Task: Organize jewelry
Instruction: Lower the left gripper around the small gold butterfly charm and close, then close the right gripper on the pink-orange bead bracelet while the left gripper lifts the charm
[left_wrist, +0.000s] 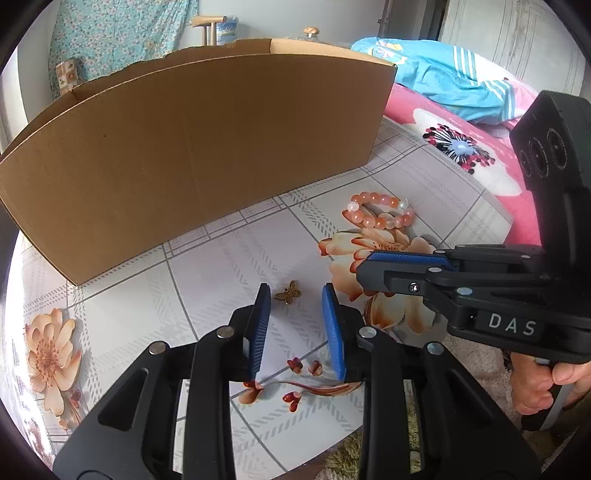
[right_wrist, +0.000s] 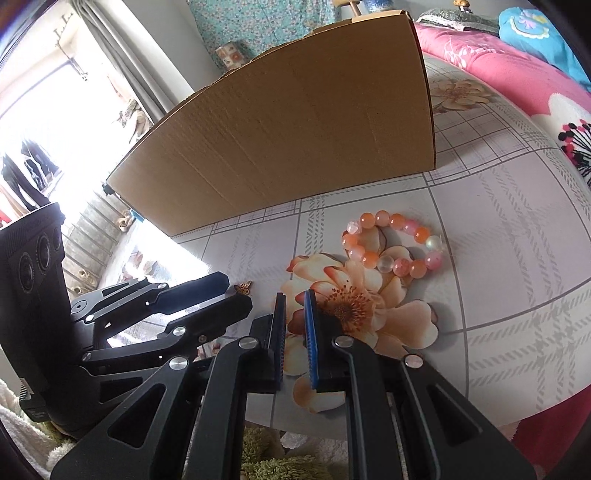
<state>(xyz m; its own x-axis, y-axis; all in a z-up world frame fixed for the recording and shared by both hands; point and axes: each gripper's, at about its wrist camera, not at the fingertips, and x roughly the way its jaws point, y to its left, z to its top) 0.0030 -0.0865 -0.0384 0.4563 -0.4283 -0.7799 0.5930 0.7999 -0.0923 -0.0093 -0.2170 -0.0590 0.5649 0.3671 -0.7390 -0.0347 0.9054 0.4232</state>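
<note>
A small bronze butterfly charm (left_wrist: 288, 292) lies on the flowered tablecloth (left_wrist: 207, 266), right at the tips of my left gripper (left_wrist: 295, 295). The blue pads stand on either side of it without touching it, so the gripper is open. The right wrist view shows the same charm (right_wrist: 244, 287) just past the left gripper (right_wrist: 236, 291). An orange and pink bead bracelet (left_wrist: 380, 212) lies further back and to the right. My right gripper (right_wrist: 294, 297) hovers over a printed flower, short of the bracelet (right_wrist: 391, 243), its jaws nearly together with nothing between them.
A large open cardboard box (left_wrist: 203, 147) stands on the table behind the jewelry, its near wall facing me (right_wrist: 295, 129). A pink floral bedspread (left_wrist: 461, 155) with blue clothing lies to the right. A hand (left_wrist: 543, 387) holds the right gripper's handle.
</note>
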